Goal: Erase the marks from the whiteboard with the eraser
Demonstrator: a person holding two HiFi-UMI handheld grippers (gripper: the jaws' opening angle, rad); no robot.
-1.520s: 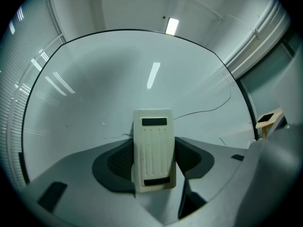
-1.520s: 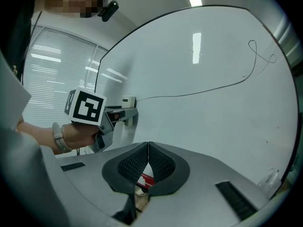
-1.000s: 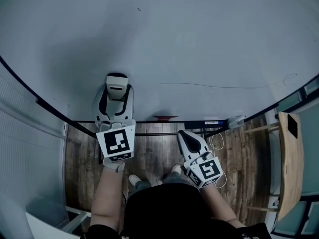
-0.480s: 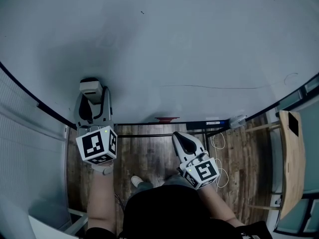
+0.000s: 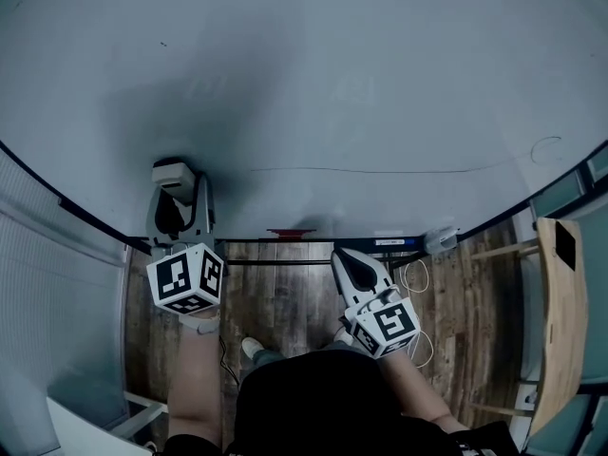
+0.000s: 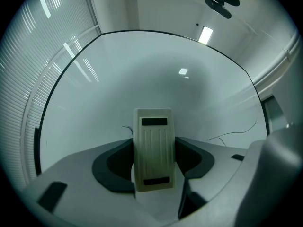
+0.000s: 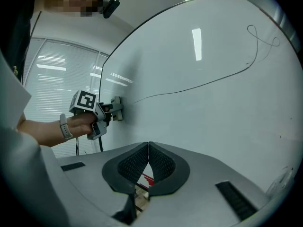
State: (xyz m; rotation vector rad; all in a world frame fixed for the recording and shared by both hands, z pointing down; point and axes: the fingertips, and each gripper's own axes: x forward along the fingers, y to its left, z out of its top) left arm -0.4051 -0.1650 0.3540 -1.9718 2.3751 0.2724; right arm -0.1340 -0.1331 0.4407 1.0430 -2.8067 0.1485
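Observation:
The whiteboard fills the upper part of the head view. A thin dark line runs across it and ends in a loop at the right. My left gripper is shut on a pale cream eraser, which presses flat against the board near its lower left edge. In the right gripper view the same line crosses the board, and the left gripper holds the eraser to the board's left part. My right gripper is shut on nothing and hangs below the board.
A red object and a dark tray strip sit along the board's bottom edge. A wooden chair stands at the right on the plank floor. White cable lies near it. Window blinds are at the left.
My left gripper with the eraser slid left along the board's lower edge, then stayed there. The head view shifted slightly. The right gripper barely moved.

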